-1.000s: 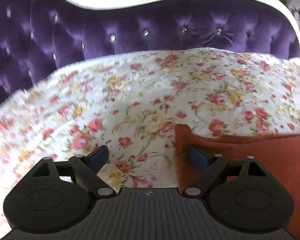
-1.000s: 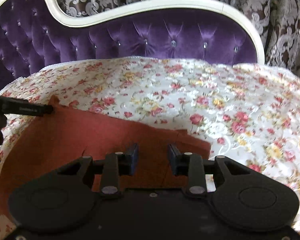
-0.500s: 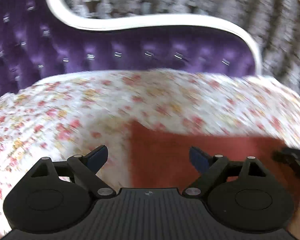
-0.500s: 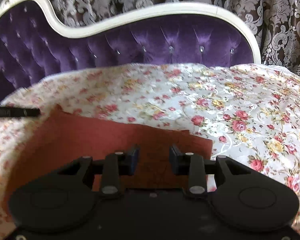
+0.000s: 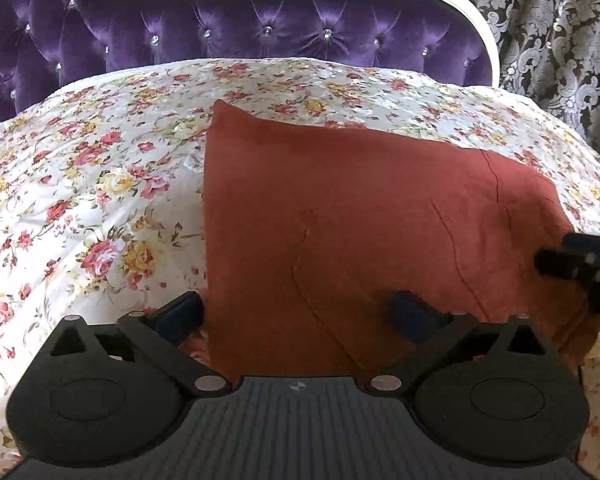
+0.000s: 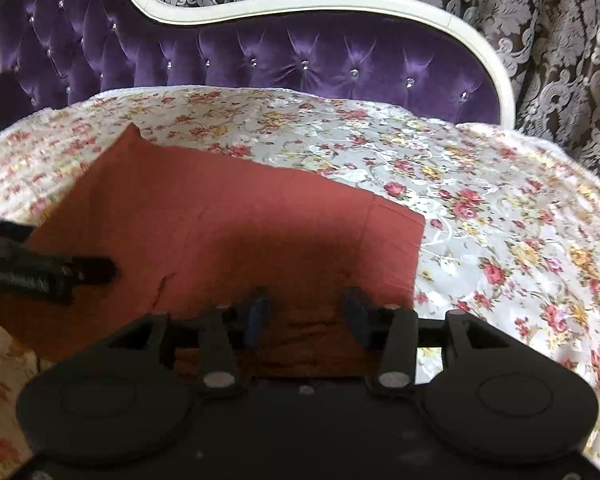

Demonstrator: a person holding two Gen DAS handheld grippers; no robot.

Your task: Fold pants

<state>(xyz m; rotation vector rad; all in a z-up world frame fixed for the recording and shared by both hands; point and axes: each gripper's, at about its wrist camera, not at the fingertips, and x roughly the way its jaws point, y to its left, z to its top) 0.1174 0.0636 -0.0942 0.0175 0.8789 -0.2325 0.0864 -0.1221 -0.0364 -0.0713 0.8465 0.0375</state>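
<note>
**Folding rust-red pants on a floral bed**

Looking down along both grippers, we see a bed covered by a quilted floral bedspread (image 5: 100, 184), white with pink and yellow roses, its surface softly puckered. Behind it rises a purple tufted velvet headboard (image 5: 260, 36) studded with shiny buttons and edged by a curved cream frame. A dark curtain (image 6: 560, 48) with a pale silvery damask pattern hangs behind the bed.

The pants (image 5: 360, 220) lie folded into a flat, roughly rectangular rust-red panel on the bedspread, in front of both grippers. Their cloth looks matte and smooth, with a few thin creases and one far corner slightly peaked.

We hold the left gripper (image 5: 296, 316) angled down over the near left edge of the pants. Its jaws are opening and stand wide apart, one blue pad over the bedspread, the other over the cloth, gripping nothing.

We hold the right gripper (image 6: 306, 316) angled down over the near right part of the pants. Its jaws are opening too, moderately apart, with cloth below them but nothing pinched. Each gripper's black tip shows at the edge of the other's view.
</note>
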